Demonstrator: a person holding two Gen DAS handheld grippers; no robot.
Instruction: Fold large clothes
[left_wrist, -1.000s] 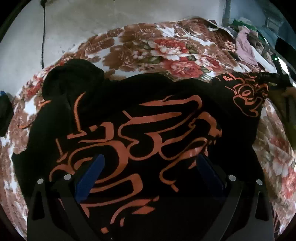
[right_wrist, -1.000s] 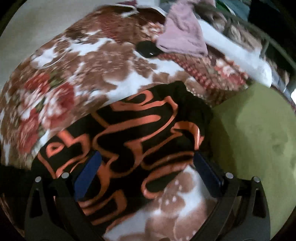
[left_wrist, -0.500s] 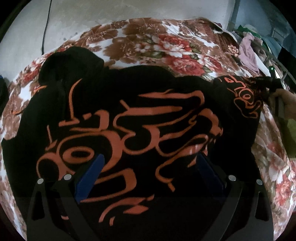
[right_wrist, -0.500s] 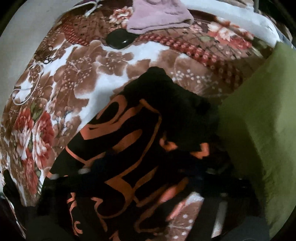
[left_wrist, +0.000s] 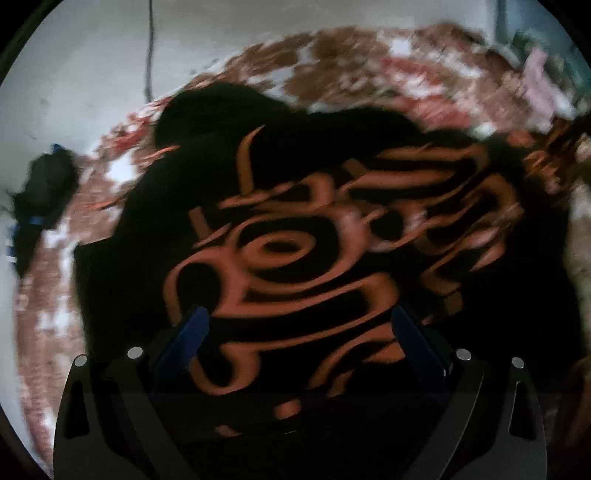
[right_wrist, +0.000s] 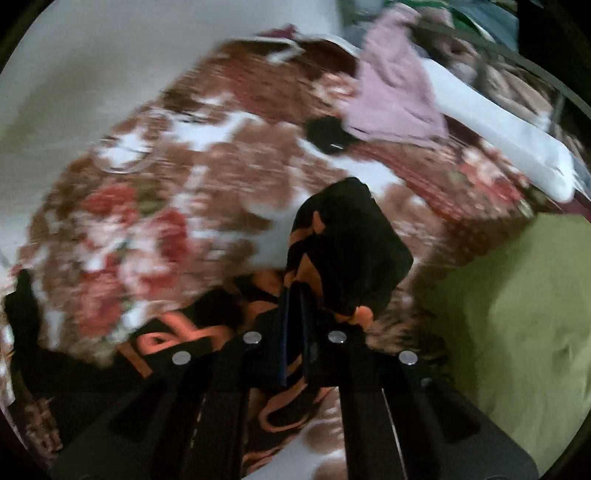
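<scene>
A black garment with large orange lettering (left_wrist: 303, 258) lies spread on a floral blanket (left_wrist: 354, 66). My left gripper (left_wrist: 297, 325) is open, its blue-padded fingers wide apart just above the printed front. My right gripper (right_wrist: 293, 295) is shut on the garment's sleeve (right_wrist: 351, 251) and holds it lifted off the blanket (right_wrist: 155, 229); the sleeve end flops over the fingertips. The rest of the garment (right_wrist: 162, 339) trails to the lower left in the right wrist view.
A green cushion (right_wrist: 517, 332) lies right of the sleeve. A pink cloth (right_wrist: 395, 96), a white bolster (right_wrist: 498, 129) and a small black object (right_wrist: 328, 134) sit at the far edge. A dark bundle (left_wrist: 44, 188) lies left by the wall.
My right gripper has closed on the sleeve and lifted it. My left gripper has shifted left over the garment, still open; both views are blurred by motion.
</scene>
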